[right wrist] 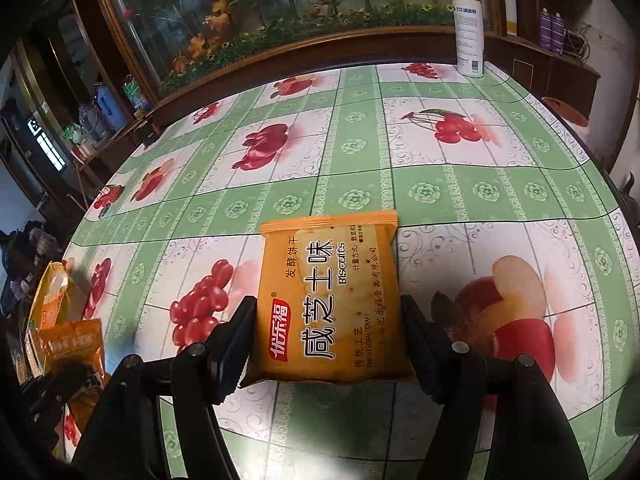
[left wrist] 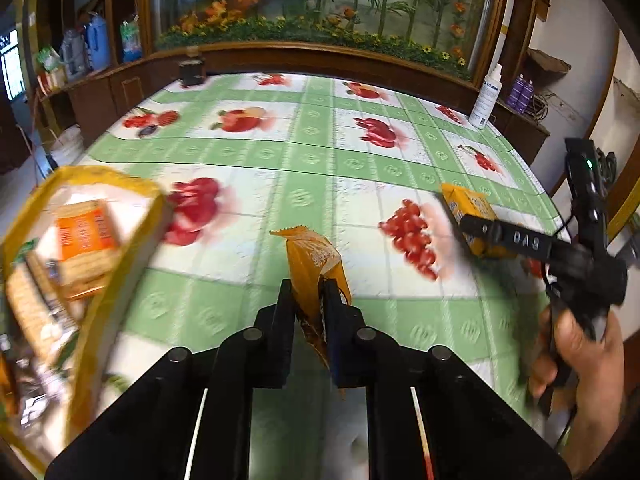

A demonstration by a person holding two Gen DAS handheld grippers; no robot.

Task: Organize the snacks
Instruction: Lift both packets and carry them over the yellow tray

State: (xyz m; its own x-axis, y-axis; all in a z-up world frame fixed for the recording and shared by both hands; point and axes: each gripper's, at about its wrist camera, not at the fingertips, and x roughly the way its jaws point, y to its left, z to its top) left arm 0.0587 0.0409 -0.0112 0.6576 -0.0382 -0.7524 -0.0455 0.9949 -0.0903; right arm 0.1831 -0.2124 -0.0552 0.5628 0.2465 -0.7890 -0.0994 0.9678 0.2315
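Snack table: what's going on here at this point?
A person works two handheld grippers over a fruit-print tablecloth. The left gripper is shut on an orange snack packet, held off the table near a yellow bag of snacks. The right gripper straddles a flat orange biscuit packet lying on the cloth; whether its pads grip it is unclear.

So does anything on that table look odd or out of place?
Nothing looks spilled or torn. The white spray bottle at the table's far edge is the only non-snack. The left gripper pinches an orange packet edge-on; the biscuit packet lies flat between the right gripper.
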